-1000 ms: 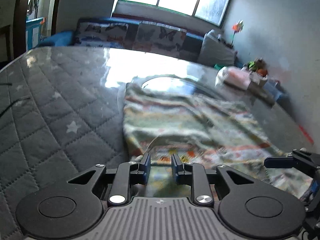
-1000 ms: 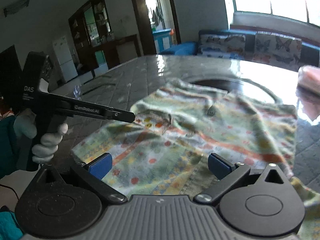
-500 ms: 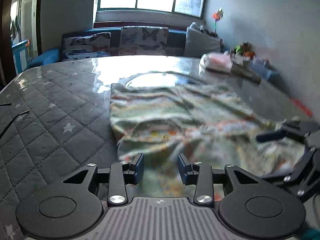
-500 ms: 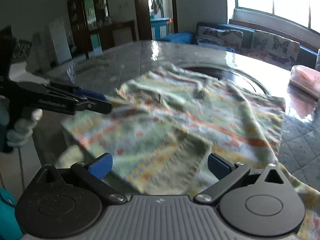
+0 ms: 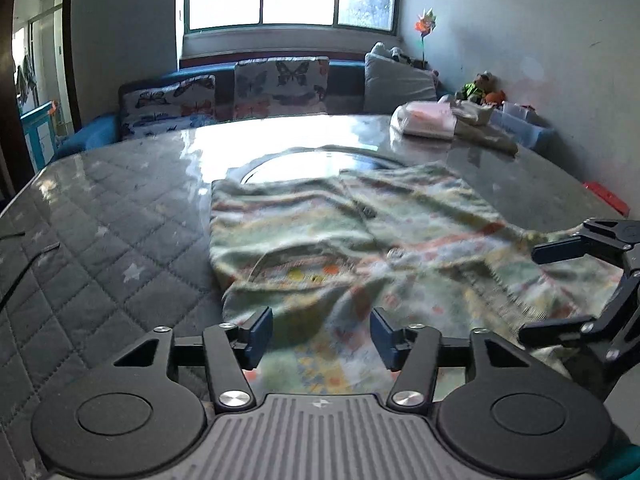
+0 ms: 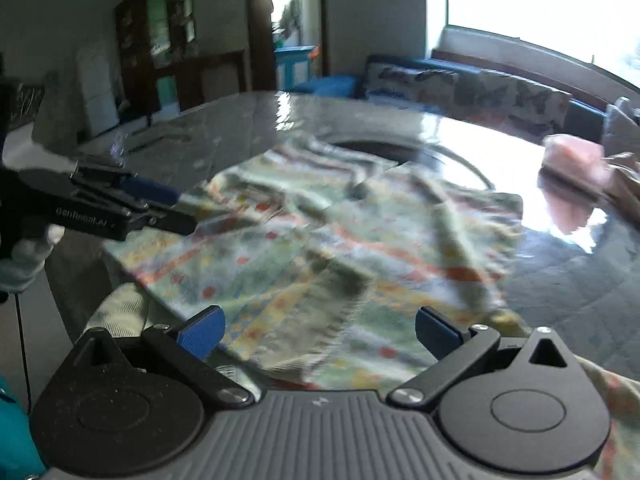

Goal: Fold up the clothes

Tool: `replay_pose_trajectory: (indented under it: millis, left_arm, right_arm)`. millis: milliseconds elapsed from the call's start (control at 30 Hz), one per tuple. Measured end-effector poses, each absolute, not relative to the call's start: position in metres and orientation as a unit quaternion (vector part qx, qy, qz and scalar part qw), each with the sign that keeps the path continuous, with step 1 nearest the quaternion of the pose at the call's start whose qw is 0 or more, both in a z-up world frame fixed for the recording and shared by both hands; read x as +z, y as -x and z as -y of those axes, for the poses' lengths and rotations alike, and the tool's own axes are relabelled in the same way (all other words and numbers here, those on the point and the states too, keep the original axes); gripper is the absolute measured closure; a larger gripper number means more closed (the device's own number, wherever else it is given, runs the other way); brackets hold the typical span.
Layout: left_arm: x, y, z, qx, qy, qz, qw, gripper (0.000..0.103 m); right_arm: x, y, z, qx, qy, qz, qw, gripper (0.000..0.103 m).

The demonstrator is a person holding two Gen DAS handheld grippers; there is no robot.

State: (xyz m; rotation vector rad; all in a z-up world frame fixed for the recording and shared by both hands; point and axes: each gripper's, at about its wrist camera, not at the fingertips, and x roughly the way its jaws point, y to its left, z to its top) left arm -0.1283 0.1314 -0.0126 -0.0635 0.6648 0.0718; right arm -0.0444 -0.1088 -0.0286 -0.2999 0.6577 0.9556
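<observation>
Lying flat across the glossy counter, the pale green garment with orange and yellow printed stripes had one panel laid over on its left side, its near hem trailing toward the counter's edge in front of me. My left gripper hung low over that near hem; its jaws had just been opening, and nothing sat between the blue pads, only cloth below them. My right gripper stood spread wide above the garment's near right part, holding nothing either. A pink soft bundle rested at the far side of the counter, well apart from the work.

I judged one fold done and the next grab not yet taken. My worry was the overhanging hem: a grab on a single layer would peel the laid panel open again. That shiny top looked slippery too, so a sideways drag from one gripper could slide the whole garment askew. Motion blur hid the hem's exact edge from me.
</observation>
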Motion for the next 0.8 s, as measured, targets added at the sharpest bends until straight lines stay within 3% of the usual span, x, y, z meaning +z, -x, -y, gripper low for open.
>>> replay_pose_trajectory:
  millis: [300, 600, 800]
  left_arm:
    - [0.003, 0.111, -0.099, -0.009, 0.02, -0.3, 0.954, 0.027]
    - [0.001, 0.099, -0.076, -0.033, 0.018, -0.3, 0.953, 0.022]
    - [0.0, 0.097, -0.07, -0.032, 0.013, -0.303, 0.952, 0.019]
  right_arm:
    - [-0.022, 0.015, 0.208, 0.278, 0.072, -0.318, 0.904, 0.001]
    - [-0.038, -0.01, 0.306, 0.104, 0.014, -0.326, 0.94, 0.008]
    - [-0.047, -0.019, 0.335, 0.077, -0.024, -0.335, 0.939, 0.017]
